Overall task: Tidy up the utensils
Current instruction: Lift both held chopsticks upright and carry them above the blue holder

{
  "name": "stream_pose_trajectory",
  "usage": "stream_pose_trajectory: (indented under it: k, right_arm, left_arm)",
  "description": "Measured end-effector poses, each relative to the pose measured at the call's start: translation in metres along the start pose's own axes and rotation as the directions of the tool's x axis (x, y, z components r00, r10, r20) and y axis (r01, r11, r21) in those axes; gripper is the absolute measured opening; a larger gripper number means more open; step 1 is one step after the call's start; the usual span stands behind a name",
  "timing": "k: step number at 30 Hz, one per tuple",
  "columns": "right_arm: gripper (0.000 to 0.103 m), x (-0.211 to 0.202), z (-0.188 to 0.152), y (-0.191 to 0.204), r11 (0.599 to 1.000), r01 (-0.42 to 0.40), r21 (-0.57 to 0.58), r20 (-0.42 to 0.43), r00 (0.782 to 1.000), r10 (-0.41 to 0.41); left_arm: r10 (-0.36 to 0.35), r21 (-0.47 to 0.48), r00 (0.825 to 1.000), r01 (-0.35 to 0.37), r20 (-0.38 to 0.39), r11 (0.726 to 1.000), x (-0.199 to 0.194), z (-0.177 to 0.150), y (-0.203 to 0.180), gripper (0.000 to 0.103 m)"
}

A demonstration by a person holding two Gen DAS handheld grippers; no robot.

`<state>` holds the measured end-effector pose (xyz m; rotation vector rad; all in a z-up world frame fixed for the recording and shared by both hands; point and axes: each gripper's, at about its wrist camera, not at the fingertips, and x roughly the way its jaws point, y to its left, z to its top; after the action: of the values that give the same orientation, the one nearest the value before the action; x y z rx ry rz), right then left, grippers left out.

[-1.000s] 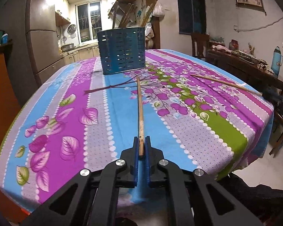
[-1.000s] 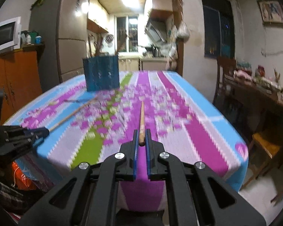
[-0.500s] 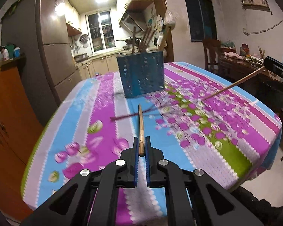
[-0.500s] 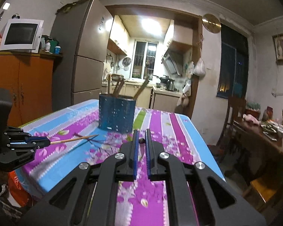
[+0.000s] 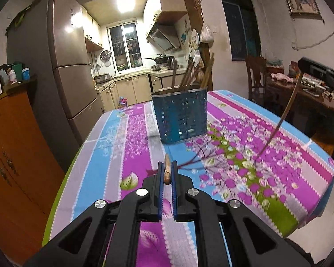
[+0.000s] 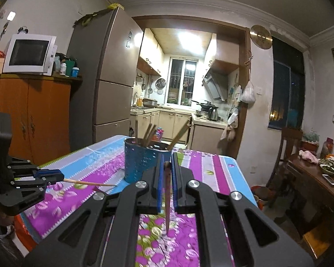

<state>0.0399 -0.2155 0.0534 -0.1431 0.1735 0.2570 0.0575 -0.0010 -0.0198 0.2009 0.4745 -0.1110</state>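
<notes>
Both chopsticks have lifted: left gripper (image 5: 167, 173) clamps one (image 5: 167, 171) level, right gripper (image 6: 166, 175) clamps its chopstick (image 6: 167, 200) tip-down.

Two wooden chopsticks (image 5: 167, 170) (image 5: 284, 111) held aloft, blue holder (image 5: 180, 116) upright

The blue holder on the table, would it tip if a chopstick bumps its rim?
Possibly. The holder stands tall on a narrowish base, and its chopsticks lean out above the rim. Its perforated walls look thin, so probably light; it might also slide on the tablecloth.
</notes>
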Motion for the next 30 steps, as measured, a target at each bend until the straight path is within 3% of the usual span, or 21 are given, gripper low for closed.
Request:
stream_pose_trajectory:
  k: [10, 20, 30]
  right_arm:
    - [0.005, 0.022, 0.023, -0.002, 0.998, -0.054, 0.027, -0.008, 0.998, 0.054]
    - [0.005, 0.037, 0.048, -0.002, 0.995, -0.085, 0.048, 0.016, 0.996, 0.084]
    - [0.005, 0.055, 0.057, -0.013, 0.987, -0.127, 0.095, -0.008, 0.992, 0.128]
  left_arm:
    - [-0.083, -0.063, 0.996, 0.085, 0.033, 0.994, -0.010, 0.038, 0.031, 0.007]
    - [-0.120, -0.097, 0.984, 0.134, 0.134, 0.986, -0.030, 0.080, 0.048, 0.007]
    - [-0.099, -0.080, 0.976, 0.116, 0.193, 0.990, -0.023, 0.110, 0.049, 0.007]
